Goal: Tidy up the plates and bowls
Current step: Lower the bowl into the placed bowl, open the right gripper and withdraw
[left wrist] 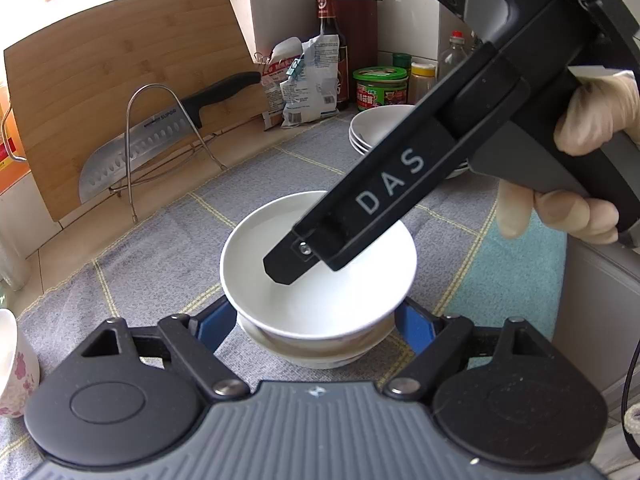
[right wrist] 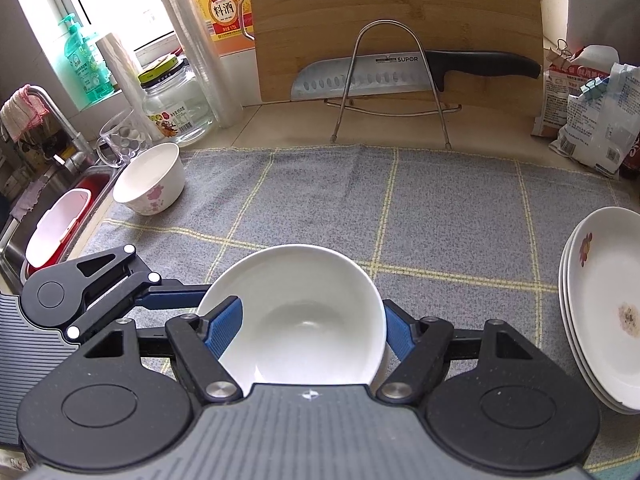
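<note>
Currently, top bowl [left wrist: 280, 248]: white glazed ceramic, nested in a lower bowl [left wrist: 312, 354] on the grey checked cloth [right wrist: 440, 208], tilted rather than seated flat.
Right gripper [right wrist: 310, 328]: closed on the top bowl, with blue pads at its left and right sides. In the left wrist view one finger reaches inside the wall. The exact contact line cannot be told.
Left gripper [left wrist: 316, 316]: jaws partly spread, with pads flanking the stack about where the two bowls meet. Whether they press cannot be told.
Handling, judged: rigid, moderately heavy and brittle. The glaze is slippery against the pads, and glazed surfaces slide on each other.
Hold point, judged: the wall just below the rim, with pads square to it. Avoid the curved underside.
Risk, judged: chipping if the rim knocks the lower bowl.
Other ware: stacked plates [right wrist: 600, 300] to the right, floral bowl [right wrist: 150, 180] far left.
</note>
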The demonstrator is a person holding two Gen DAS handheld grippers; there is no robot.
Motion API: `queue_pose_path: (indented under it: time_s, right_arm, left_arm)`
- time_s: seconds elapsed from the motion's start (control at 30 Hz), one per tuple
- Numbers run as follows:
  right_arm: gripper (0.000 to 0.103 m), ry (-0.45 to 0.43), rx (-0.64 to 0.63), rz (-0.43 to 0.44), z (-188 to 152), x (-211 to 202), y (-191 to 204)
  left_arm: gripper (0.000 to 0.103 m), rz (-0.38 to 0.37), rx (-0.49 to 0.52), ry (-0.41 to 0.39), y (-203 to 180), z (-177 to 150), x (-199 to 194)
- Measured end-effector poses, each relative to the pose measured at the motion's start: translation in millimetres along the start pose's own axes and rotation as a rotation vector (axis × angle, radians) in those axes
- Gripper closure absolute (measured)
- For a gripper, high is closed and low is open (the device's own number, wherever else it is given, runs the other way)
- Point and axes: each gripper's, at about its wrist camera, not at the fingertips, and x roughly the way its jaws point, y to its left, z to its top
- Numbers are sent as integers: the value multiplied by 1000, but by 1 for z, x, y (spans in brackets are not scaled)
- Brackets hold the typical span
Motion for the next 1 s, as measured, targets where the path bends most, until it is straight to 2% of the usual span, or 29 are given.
queue_pose_path:
  time_s: [0.8,0.87,1.0]
  right_arm:
    - [21,6,1,0,0,5,-2]
    - [11,2,-1,-5,0,5,-2]
    - [2,-20,-9,2,-1,1,1]
  left_arm:
    - [12,-48,-26,5,11,-3,4]
    - [9,-29,0,-10,8,-3,1]
    - [9,-41,6,-20,8,-3,-6]
